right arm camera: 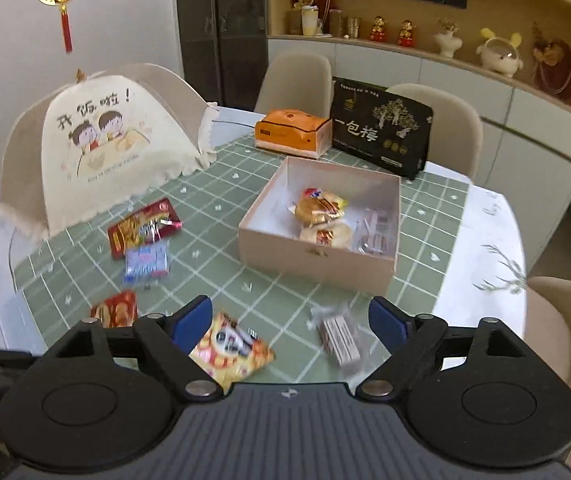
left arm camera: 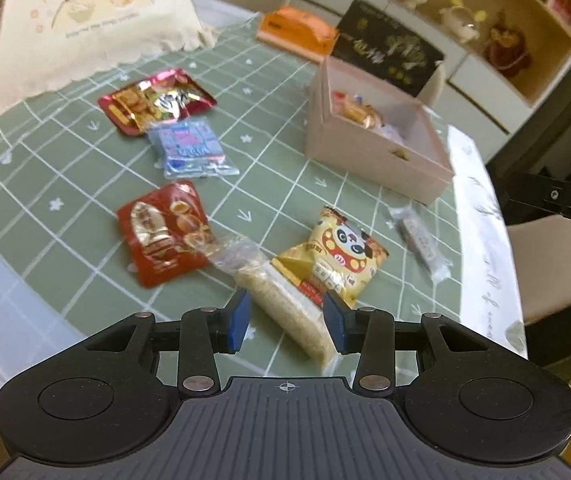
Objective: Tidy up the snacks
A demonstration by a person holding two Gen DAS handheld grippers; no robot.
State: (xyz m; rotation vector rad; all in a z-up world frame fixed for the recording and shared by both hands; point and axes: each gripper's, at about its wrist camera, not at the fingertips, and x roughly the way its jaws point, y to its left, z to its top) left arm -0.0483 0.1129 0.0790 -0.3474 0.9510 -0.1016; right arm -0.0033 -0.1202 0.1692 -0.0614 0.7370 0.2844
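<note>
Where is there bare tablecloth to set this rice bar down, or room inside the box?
Bare cloth lies between the blue packet and the box, and ahead of the box toward the orange carton. The box's left half is free. Crowded: the near edge around the panda packet.

Green checked tablecloth (right arm camera: 213, 268), snack packets (left arm camera: 165, 236), open box (right arm camera: 317, 256), tissue box (right arm camera: 291, 132)

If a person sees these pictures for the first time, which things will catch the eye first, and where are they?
The pink open box in the middle of the green checked tablecloth draws the eye first, with a few wrapped snacks already inside. Bright packets lie loose on the cloth beside it, above all the yellow panda packet. Close to the camera, the left hand-held gripper grips a clear pack of pale rice cracker, while the right hand-held gripper is open and empty.
</note>
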